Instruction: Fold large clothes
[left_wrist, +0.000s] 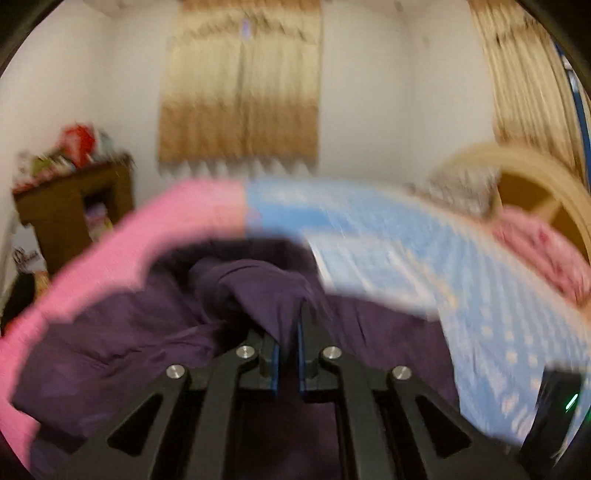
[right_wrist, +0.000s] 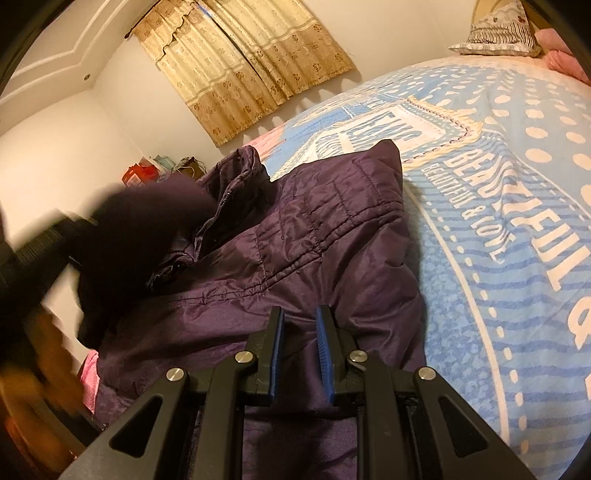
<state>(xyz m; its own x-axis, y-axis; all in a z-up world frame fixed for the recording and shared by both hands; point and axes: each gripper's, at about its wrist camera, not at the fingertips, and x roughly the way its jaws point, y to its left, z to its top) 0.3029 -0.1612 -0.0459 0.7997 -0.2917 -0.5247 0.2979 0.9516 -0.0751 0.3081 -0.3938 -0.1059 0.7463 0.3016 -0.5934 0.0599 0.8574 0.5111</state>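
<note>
Right wrist view: I read "BEAUTIFUL" on the blue bedspread (right_wrist: 498, 229). My quilted purple jacket (right_wrist: 295, 236) lies crumpled at its near edge. Right gripper (right_wrist: 300, 321) jaws apart above it; left gripper (left_wrist: 287, 325) clamped on jacket fabric.

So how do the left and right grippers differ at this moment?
The left gripper is shut on a bunched fold of the purple quilted jacket, lifting it; the right gripper stands open over the jacket, gripping nothing. The left view is motion-blurred; the right view is mostly sharp. Both are black with blue pads, over the same jacket on the blue bedspread.
</note>
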